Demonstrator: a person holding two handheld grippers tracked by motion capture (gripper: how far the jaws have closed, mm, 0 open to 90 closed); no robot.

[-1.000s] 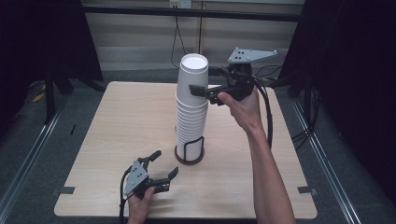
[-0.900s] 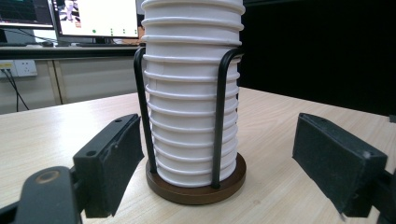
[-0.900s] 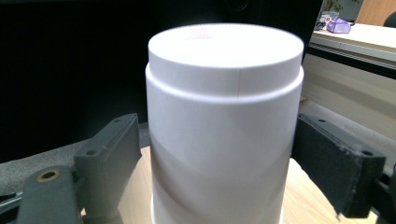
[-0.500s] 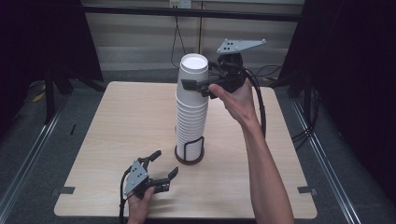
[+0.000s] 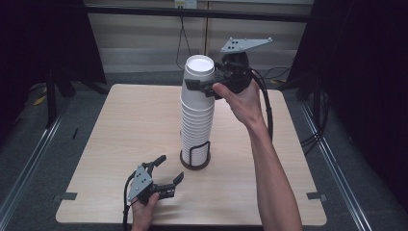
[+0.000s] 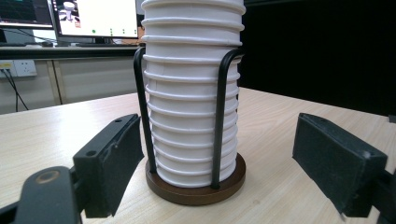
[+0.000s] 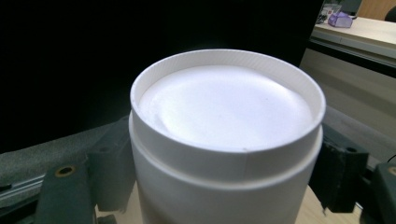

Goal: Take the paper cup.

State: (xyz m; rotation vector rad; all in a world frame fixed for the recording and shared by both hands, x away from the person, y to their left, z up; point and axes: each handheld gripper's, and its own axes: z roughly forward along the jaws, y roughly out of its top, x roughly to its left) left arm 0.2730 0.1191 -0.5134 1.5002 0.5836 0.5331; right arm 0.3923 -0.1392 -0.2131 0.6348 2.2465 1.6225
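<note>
- Near the middle of the pale wood-grain table (image 5: 120,125), a tall stack of white paper cups (image 5: 197,113) stands upright, bottoms up, in a holder.
- That holder is a round dark wooden base (image 6: 196,189) with black wire uprights (image 6: 220,116) rising around the lowest cups.
- At the top of the stack, the uppermost white cup (image 7: 226,130) sits between the two black jaws of the right gripper (image 5: 208,87); in the right gripper view a jaw stands at each side of the cup just below its raised rim.
- Whether those jaws press the cup or only flank it cannot be told (the contact is hidden behind the cup wall).
- A bare right hand (image 5: 245,98) holds this gripper up beside the stack, its grey three-cornered plate (image 5: 246,44) on top and its black cable (image 5: 267,110) hanging down past the forearm.
- Down at the near edge of the table, the left gripper (image 5: 166,171) rests low in the left hand (image 5: 143,208), jaws spread wide and empty.
- It points toward the holder, which lies ahead of it, apart from both jaws in the left gripper view.
</note>
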